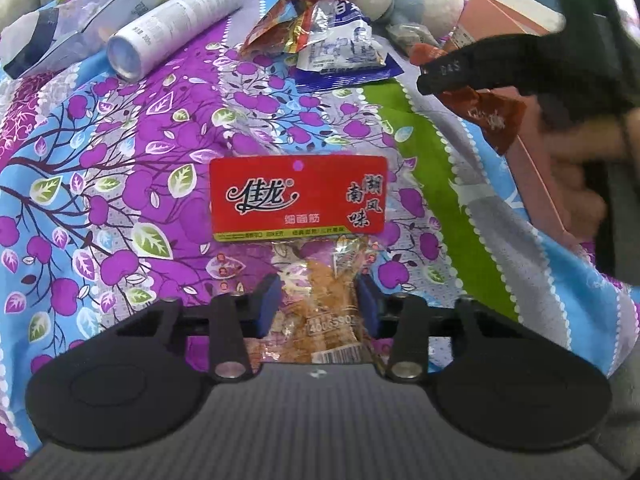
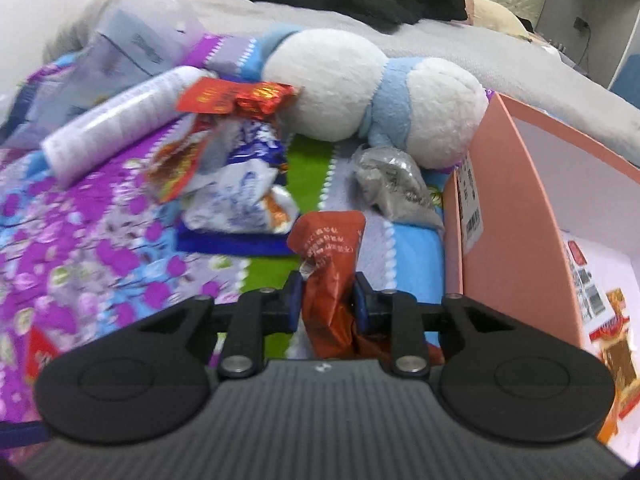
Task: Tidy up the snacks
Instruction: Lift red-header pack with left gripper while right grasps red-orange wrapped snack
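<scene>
1. Where the left gripper point(image 1: 318, 308) points down at the bedspread point(image 1: 120, 184), its blue pads sit against both sides of the clear lower part of a red-headed snack bag point(image 1: 298, 198), so the claw is clenched on that bag; the bag's red card header lies flat on the fabric, farther from the camera.
2. The right gripper point(image 2: 326, 304) is clenched on a crumpled orange-brown snack packet point(image 2: 330, 256), which stands up between its pads. In the left wrist view the same packet point(image 1: 490, 114) hangs from that gripper at the right.
3. A pink box point(image 2: 516, 200) stands open just right of the right gripper, with a barcode label on its near wall and printed packets inside.
4. A pile of loose snacks point(image 2: 236, 172), red, blue and white wrappers, lies far left of the orange-brown packet.
5. A grey foil packet point(image 2: 390, 184) lies between the pile and the pink box.
6. A white tube point(image 2: 120, 124) lies far left, on its side.
7. A white and blue plush toy point(image 2: 372, 88) rests behind the pile.
8. A person's hand point(image 1: 580, 184) grips the right gripper's handle.
</scene>
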### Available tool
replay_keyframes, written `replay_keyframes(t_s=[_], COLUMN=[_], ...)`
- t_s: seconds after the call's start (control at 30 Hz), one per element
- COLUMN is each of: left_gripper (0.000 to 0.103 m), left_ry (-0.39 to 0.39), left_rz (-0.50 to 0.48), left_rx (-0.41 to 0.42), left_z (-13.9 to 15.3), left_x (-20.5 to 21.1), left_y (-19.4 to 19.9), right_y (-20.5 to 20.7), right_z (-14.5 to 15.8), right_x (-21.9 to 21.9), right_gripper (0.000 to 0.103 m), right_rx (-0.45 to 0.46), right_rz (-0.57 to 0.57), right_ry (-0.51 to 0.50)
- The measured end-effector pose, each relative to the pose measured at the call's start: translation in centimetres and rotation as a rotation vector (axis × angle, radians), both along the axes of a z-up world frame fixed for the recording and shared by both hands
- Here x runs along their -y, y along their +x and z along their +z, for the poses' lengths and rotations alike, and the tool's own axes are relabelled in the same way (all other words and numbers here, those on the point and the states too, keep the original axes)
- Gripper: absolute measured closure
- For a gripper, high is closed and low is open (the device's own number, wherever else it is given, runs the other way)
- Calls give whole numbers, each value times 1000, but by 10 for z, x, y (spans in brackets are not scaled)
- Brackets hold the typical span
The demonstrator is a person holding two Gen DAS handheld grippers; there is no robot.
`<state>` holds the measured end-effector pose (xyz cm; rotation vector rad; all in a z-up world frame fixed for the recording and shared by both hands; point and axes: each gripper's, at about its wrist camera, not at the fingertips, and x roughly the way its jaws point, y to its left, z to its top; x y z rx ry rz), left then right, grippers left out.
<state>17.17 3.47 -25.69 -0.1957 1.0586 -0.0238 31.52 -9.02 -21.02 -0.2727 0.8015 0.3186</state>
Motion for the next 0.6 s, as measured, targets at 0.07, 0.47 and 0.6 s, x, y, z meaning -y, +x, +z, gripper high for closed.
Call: replay_keyframes(t_s=[0.07,0.47,0.6], left_gripper=[64,76,79], left_ry=[1,-77,-86], left_rz=[-3,95,108], left_rx=[1,-1,15], left_z=[1,14,24], left_x=[0,-16,-16], left_y=[0,-15,-24], right_y=[-13,-80,-97], right_z=[5,31,38], right_x=[1,23,35], right_gripper=[74,73,73], right_rx=[-2,-29,-6], right_rz=[13,32,-1], right_ry=[15,128,151])
